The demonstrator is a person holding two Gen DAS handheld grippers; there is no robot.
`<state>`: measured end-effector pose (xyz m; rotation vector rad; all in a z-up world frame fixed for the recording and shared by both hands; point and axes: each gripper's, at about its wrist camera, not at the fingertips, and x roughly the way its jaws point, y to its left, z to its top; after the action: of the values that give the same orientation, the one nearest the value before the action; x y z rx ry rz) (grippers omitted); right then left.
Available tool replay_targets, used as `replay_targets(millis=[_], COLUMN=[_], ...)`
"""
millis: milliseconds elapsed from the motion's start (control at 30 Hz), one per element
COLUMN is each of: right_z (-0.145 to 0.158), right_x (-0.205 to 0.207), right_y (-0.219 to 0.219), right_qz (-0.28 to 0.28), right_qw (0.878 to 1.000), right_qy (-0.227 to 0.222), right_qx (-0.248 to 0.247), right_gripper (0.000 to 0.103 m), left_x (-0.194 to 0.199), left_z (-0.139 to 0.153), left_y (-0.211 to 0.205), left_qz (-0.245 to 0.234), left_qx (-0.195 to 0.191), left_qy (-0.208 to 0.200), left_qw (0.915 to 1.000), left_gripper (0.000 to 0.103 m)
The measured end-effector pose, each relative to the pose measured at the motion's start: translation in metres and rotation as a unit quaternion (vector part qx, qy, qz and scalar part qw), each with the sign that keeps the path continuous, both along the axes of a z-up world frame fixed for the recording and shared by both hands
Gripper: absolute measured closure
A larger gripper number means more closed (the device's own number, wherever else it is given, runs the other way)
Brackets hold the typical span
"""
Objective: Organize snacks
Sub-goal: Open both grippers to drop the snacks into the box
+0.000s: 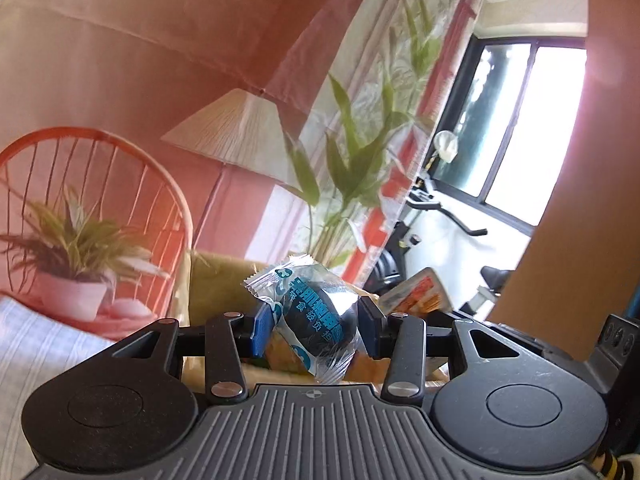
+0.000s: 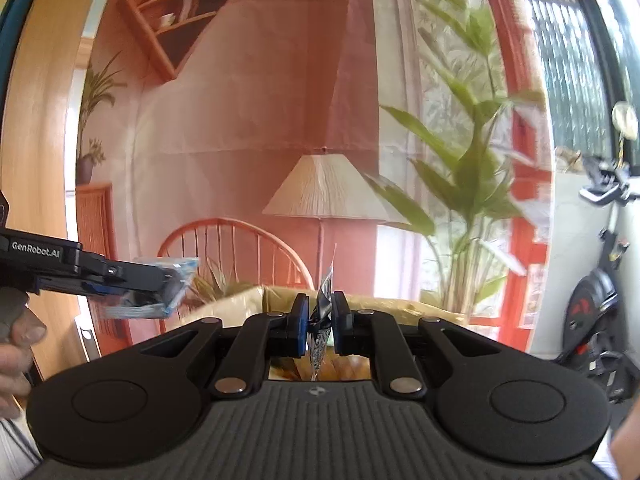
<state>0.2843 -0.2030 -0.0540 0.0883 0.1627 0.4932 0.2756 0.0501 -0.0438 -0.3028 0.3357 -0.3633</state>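
My left gripper (image 1: 316, 330) is shut on a dark round snack in a clear wrapper with teal print (image 1: 316, 316), held up in the air. In the right wrist view the same left gripper (image 2: 168, 284) enters from the left with that snack (image 2: 180, 280) in its jaws. My right gripper (image 2: 320, 322) is shut on the thin edge of a dark printed snack packet (image 2: 322, 320), which stands edge-on between the pads. An orange snack pack (image 1: 420, 292) shows just beyond the left gripper's right finger.
A printed backdrop of a pink room with a lamp (image 2: 326, 196) and wicker chair (image 2: 236, 248) hangs ahead. A yellow-green cushion or container edge (image 2: 400, 306) lies below it. An exercise bike (image 2: 600, 300) stands right. A brown panel (image 1: 592, 200) rises on the right. A person's hand (image 2: 20, 340) holds the left gripper.
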Motion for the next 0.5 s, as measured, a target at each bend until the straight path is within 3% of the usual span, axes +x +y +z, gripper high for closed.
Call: replay_targets(millis=[100, 367, 467, 500], right_z=[-0.005, -0.034, -0.039, -0.040], right_x=[0.027, 0.059, 0.058, 0.058], right_y=[0.012, 0.040, 0.038, 0.036], right_qz=[0.000, -0.011, -0.030, -0.033], right_qw=[1.000, 0.998, 0.998, 0.998], right_qy=[0.016, 0.054, 0.052, 0.053], right_qx=[0.025, 0.004, -0.002, -0.003], right_gripper=[0.090, 0.089, 0.087, 0.082], left_x=[0.023, 0.070, 0.074, 0.073], left_z=[-0.002, -0.020, -0.023, -0.023], left_y=[-0.001, -0.009, -0.009, -0.008], left_qz=[0.004, -0.008, -0.012, -0.011], left_qx=[-0.005, 0.047, 0.061, 0.064], left_qy=[0.011, 0.054, 0.060, 0.058], left_qw=[0.9999, 0.9974, 0.9963, 0.9962], left_gripper=[0.056, 0.054, 0.044, 0.042])
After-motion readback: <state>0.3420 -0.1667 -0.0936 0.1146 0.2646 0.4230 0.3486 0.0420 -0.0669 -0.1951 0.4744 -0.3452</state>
